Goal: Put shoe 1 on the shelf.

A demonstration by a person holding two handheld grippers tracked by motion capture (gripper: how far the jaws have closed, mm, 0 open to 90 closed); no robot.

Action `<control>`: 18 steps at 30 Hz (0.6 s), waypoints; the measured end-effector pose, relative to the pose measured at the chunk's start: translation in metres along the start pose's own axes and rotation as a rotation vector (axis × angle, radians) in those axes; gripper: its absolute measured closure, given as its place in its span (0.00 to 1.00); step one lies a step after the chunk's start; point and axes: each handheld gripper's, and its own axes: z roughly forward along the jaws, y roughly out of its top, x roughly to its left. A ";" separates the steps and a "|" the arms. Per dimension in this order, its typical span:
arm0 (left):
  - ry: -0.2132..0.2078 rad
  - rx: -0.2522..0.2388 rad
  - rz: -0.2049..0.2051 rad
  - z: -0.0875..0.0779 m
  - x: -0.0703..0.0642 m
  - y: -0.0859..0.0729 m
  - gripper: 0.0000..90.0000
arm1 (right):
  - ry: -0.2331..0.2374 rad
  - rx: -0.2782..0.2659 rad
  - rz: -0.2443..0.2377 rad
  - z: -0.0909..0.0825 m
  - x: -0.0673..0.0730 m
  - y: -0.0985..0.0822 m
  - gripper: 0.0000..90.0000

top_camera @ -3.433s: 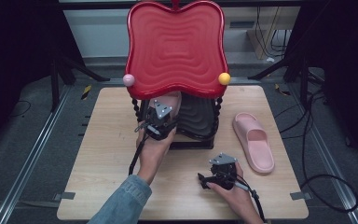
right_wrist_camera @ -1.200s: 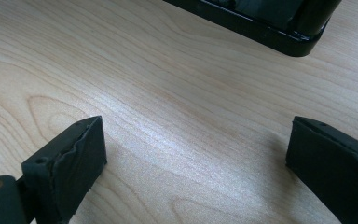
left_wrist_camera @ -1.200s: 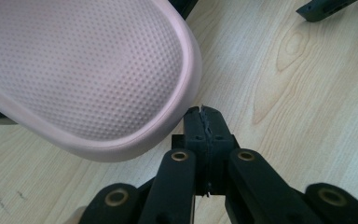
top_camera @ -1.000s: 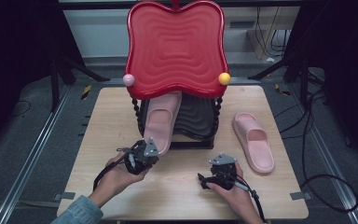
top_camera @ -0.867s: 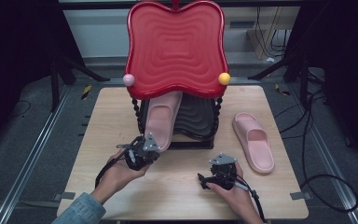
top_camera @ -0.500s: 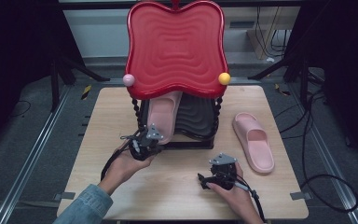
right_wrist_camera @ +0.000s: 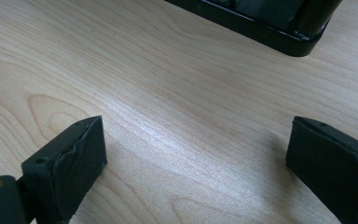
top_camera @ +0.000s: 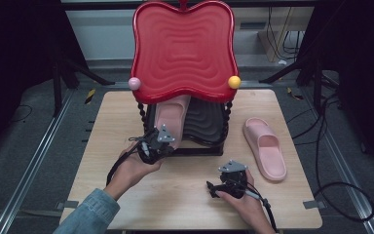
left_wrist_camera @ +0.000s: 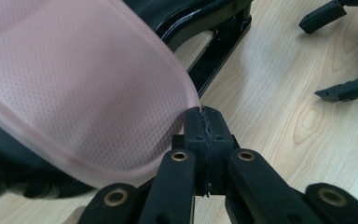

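Note:
A pink slipper (top_camera: 171,116) lies sloping on the black lower shelf (top_camera: 205,124) of a rack with a red wavy top (top_camera: 184,48). Its near end (left_wrist_camera: 74,88) sticks out over the shelf's front. My left gripper (top_camera: 164,145) is shut with nothing between its jaws. Its closed tip (left_wrist_camera: 204,116) touches the rim of the slipper's near end. A second pink slipper (top_camera: 265,148) lies flat on the table, right of the rack. My right gripper (top_camera: 218,184) rests on the table in front of the rack, open (right_wrist_camera: 193,140) over bare wood.
The wooden table (top_camera: 112,126) carries the rack at its back middle. The rack's black base bar (right_wrist_camera: 261,28) lies just ahead of my right gripper. Twisted black posts (top_camera: 141,114) stand at the rack's front corners. Dark stands and cables surround the table.
My left hand has come up from the table's left part to the slipper's near end, and the slipper now sits a little farther back on the shelf. The right hand has stayed put.

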 end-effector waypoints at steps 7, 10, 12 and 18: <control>0.006 -0.019 -0.017 0.000 0.004 0.003 1.00 | 0.002 0.001 0.000 0.000 0.000 0.000 0.06; 0.002 -0.004 -0.006 -0.001 0.003 0.002 1.00 | 0.002 0.000 0.000 0.000 0.000 0.000 0.06; -0.010 0.019 -0.007 0.001 0.002 0.000 1.00 | 0.002 0.000 0.000 0.000 0.000 0.000 0.06; -0.012 0.047 0.016 0.002 -0.001 -0.005 1.00 | 0.002 0.001 0.000 0.000 0.000 0.000 0.06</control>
